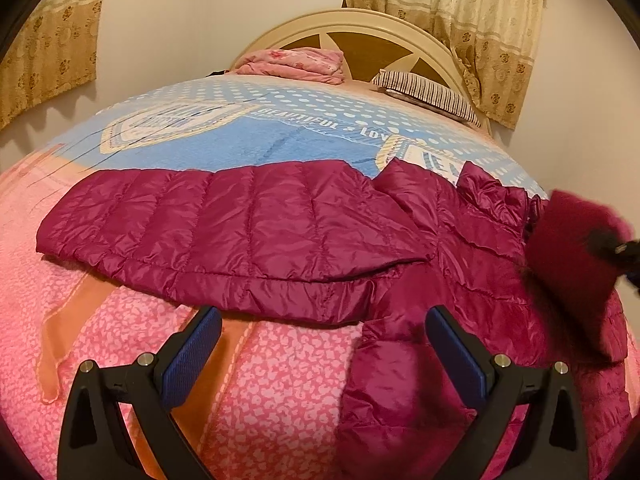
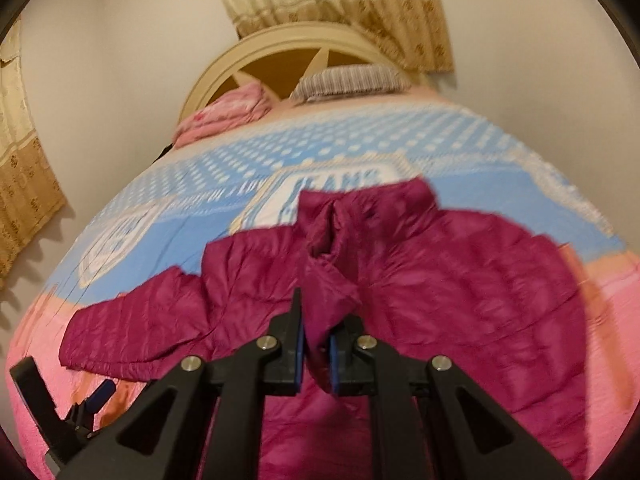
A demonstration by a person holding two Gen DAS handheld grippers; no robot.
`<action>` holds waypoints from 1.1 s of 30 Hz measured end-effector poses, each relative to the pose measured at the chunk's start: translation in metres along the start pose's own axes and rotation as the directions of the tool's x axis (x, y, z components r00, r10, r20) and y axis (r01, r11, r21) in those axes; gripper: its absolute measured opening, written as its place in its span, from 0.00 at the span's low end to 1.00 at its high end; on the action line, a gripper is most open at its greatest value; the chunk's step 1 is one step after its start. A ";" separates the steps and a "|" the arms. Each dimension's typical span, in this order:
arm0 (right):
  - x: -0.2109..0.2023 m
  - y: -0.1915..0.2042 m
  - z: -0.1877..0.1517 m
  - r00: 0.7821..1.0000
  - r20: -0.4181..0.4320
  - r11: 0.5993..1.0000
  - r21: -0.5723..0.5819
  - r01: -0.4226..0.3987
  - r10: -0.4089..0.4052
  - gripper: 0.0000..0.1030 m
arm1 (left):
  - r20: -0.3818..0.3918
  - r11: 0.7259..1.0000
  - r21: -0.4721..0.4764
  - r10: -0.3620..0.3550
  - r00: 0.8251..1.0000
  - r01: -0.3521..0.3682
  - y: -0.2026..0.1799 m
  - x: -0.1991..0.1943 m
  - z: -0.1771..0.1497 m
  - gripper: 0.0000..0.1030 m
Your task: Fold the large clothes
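On bed (image 1: 280, 380) | jacket (image 1: 240, 224) beyond gaping left claw (image 1: 322, 326) | right claw (image 2: 316, 344) pinching jacket

One jacket (image 1: 248, 224) — one pillow (image 1: 428, 94), two curtains (image 1: 480, 20).

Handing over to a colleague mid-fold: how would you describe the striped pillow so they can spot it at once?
Start at the cream arched headboard at the far end of the bed. Two soft things lie below it: a folded pink blanket on the left and the pillow on the right, under the curtain. The pillow alone has thin dark and pale stripes.
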State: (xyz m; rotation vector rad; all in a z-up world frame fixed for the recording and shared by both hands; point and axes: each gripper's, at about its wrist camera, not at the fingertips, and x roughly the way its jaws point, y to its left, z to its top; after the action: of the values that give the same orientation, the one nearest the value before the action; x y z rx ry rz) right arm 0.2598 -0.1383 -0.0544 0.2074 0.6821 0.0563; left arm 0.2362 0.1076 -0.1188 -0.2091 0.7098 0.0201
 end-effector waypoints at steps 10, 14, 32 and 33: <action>0.059 0.027 -0.024 0.967 -0.169 0.981 0.069 -0.183 0.192 0.50 | -0.013 1.000 0.002 -0.017 1.000 0.017 -0.001 0.003 0.001 0.99; 0.056 0.022 -0.026 0.930 -0.162 0.935 0.188 -0.300 0.330 0.69 | -0.017 1.000 0.003 -0.018 1.000 0.018 -0.001 0.005 0.001 0.99; 0.001 -0.146 -0.028 0.973 -0.128 0.939 0.263 0.219 -0.191 0.41 | -0.040 0.999 0.045 0.016 0.999 -0.014 -0.010 0.009 0.000 0.99; 0.006 -0.148 -0.034 0.974 -0.146 0.941 0.267 0.206 -0.172 0.41 | -0.041 0.998 0.052 0.020 0.999 -0.018 -0.012 0.009 0.001 0.99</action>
State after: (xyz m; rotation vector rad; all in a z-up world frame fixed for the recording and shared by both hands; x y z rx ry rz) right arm 0.2410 -0.2763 -0.1144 0.4132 0.8278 -0.2162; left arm 0.2444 0.0955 -0.1213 -0.1534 0.7529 0.0157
